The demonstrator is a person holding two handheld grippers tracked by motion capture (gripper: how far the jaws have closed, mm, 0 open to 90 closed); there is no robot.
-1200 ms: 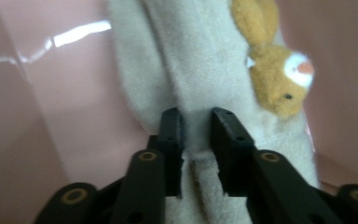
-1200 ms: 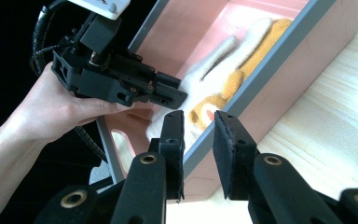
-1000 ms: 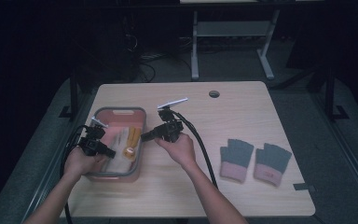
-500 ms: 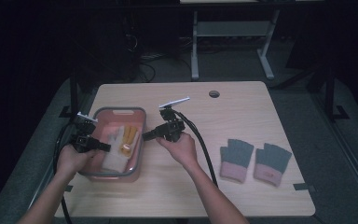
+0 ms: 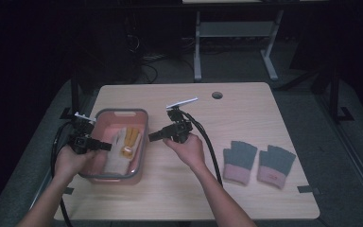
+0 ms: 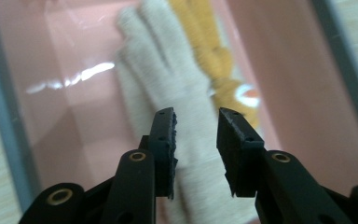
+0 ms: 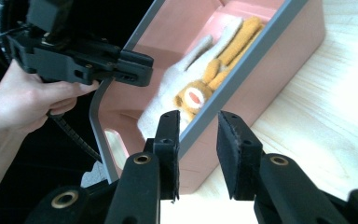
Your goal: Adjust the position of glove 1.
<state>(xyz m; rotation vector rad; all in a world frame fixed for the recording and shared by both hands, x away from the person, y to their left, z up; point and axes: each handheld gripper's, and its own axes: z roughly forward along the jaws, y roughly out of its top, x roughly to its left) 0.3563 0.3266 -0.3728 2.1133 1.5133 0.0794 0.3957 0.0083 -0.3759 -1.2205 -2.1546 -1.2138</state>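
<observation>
A pink bin with a grey rim (image 5: 123, 112) stands at the table's left. A cream glove (image 5: 116, 153) and a yellow glove (image 5: 131, 138) lie in it. My left gripper (image 5: 108, 146) hovers over the bin's left side. Its jaws have just been opening, and in the left gripper view they (image 6: 196, 114) stand apart above the cream glove (image 6: 168, 70) with nothing pressed between them. My right gripper (image 5: 151, 137) points at the bin's right rim. Its jaws (image 7: 198, 116) have just been opening too; the rim (image 7: 242, 70) runs just beyond the tips, untouched by the pads.
Two grey gloves with pink cuffs (image 5: 238, 161) (image 5: 275, 165) lie flat side by side at the table's right. A round cable hole (image 5: 217, 95) sits near the far edge. Each gripper trails a black cable toward the person. Bare wood lies between the bin and the grey gloves.
My left gripper has lifted a little from the bin floor and its jaws have parted, leaving the cream glove lying in the bin. The right gripper stayed at the bin's right rim.
</observation>
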